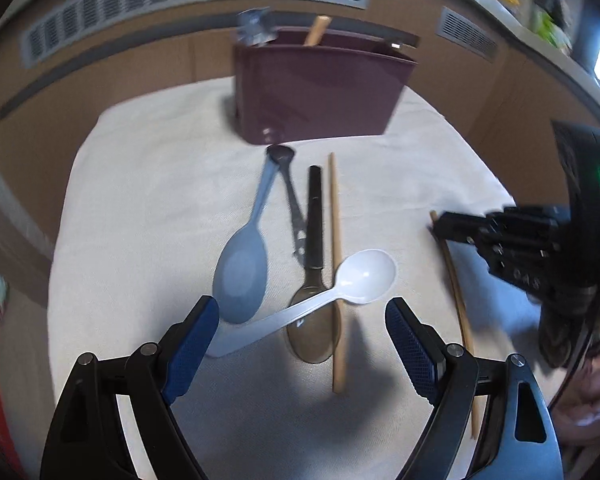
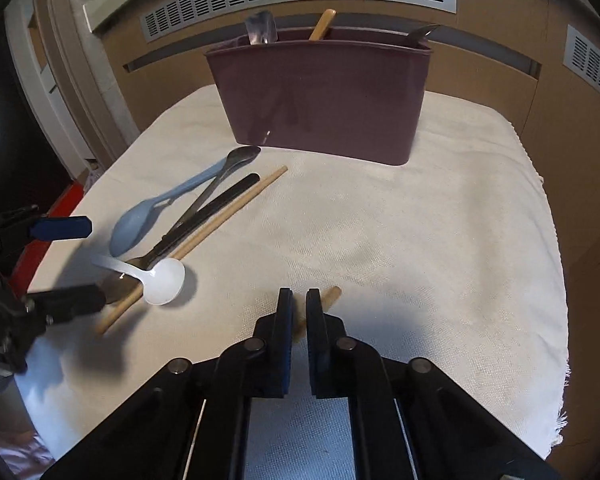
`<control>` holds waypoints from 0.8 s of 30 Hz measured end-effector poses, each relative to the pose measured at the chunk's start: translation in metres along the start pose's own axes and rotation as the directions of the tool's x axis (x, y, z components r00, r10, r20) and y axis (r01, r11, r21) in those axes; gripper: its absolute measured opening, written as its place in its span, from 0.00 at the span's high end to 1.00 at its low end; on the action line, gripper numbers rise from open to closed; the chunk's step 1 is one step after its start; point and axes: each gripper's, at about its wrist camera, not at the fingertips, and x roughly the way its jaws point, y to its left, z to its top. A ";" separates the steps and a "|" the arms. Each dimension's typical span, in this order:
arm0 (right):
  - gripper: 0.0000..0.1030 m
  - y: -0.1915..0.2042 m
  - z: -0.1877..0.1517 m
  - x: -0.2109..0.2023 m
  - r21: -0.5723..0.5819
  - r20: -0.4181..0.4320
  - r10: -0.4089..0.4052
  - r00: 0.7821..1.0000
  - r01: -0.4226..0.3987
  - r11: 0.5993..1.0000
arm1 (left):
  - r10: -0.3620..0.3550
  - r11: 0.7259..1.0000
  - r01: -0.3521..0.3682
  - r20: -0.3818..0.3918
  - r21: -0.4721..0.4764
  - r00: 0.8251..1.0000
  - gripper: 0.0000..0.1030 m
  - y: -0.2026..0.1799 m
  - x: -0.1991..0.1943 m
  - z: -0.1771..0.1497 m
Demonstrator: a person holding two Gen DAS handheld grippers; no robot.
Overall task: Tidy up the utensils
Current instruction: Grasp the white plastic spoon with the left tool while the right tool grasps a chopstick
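Worktop cloth [image 2: 440, 216]: a pale woven cloth covered my worktop and carried everything, with the caddy at its far edge.
Caddy [image 2: 320, 96]: the maroon utensil caddy stood upright on the cloth; a clear utensil, a wooden handle and a dark metal one poked out of its top.
Blue spoon [image 1: 242, 276]: it lay in front of the caddy, handle toward it, bowl toward my left jaws.
Black-handled spoon [image 1: 314, 240]: it lay in front of the caddy just beside the blue spoon, its brownish bowl under the white spoon's handle.
Metal utensil [image 1: 290, 196]: it lay slim between the blue spoon and the black handle, one end close to the caddy's base.
White spoon [image 1: 364, 276]: it rested farthest from the caddy in the pile, across the black-handled spoon and the loose chopstick.
Loose chopstick [image 1: 335, 264]: it lay lengthwise, pointing at the caddy, beside the black handle.
Held chopstick [image 2: 332, 294]: well in front of the caddy, apart from the pile.
Left gripper [image 1: 302, 320]: my jaws stood wide, empty, hovering over the white spoon's handle.
Right gripper [image 2: 299, 304]: my jaws were clamped on the held chopstick, whose tip showed past them.
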 end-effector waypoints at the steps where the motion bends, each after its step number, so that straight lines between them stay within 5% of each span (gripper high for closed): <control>1: 0.94 -0.001 -0.001 0.000 0.001 0.001 -0.001 1.000 0.001 1.000 | 0.006 0.998 -0.006 0.003 0.055 1.000 0.17 -0.008 -0.001 0.002; 5: 0.94 -0.007 -0.007 -0.002 0.019 -0.013 0.016 1.000 -0.016 1.000 | 0.008 0.964 0.003 -0.040 0.265 0.999 0.23 -0.039 0.013 0.012; 7: 0.93 -0.010 -0.010 -0.009 0.017 -0.003 0.016 1.000 -0.016 1.000 | 0.034 0.942 -0.005 -0.079 0.337 0.996 0.38 -0.051 0.026 0.017; 10: 0.90 -0.018 -0.013 -0.025 0.028 0.031 0.008 0.999 -0.009 1.000 | 0.062 0.935 -0.019 -0.111 0.354 0.992 0.42 -0.054 0.042 0.026; 14: 0.70 -0.030 -0.018 -0.041 0.060 0.056 -0.014 0.998 0.011 0.998 | 0.063 0.948 -0.018 -0.133 0.318 0.989 0.55 -0.046 0.053 0.033; 15: 0.68 -0.031 -0.019 -0.044 0.062 0.059 -0.025 0.998 0.021 0.998 | 0.065 0.951 -0.023 -0.128 0.308 0.990 0.62 -0.044 0.052 0.035; 18: 0.67 -0.026 -0.024 -0.044 0.069 0.048 -0.029 0.998 0.026 0.997 | 0.034 0.973 -0.007 -0.112 0.229 0.993 0.64 -0.037 0.047 0.037; 24: 0.67 -0.007 -0.026 -0.023 0.110 -0.032 -0.010 0.999 0.013 0.994 | 0.042 0.999 -0.040 0.103 -0.024 0.994 0.64 -0.015 0.008 0.036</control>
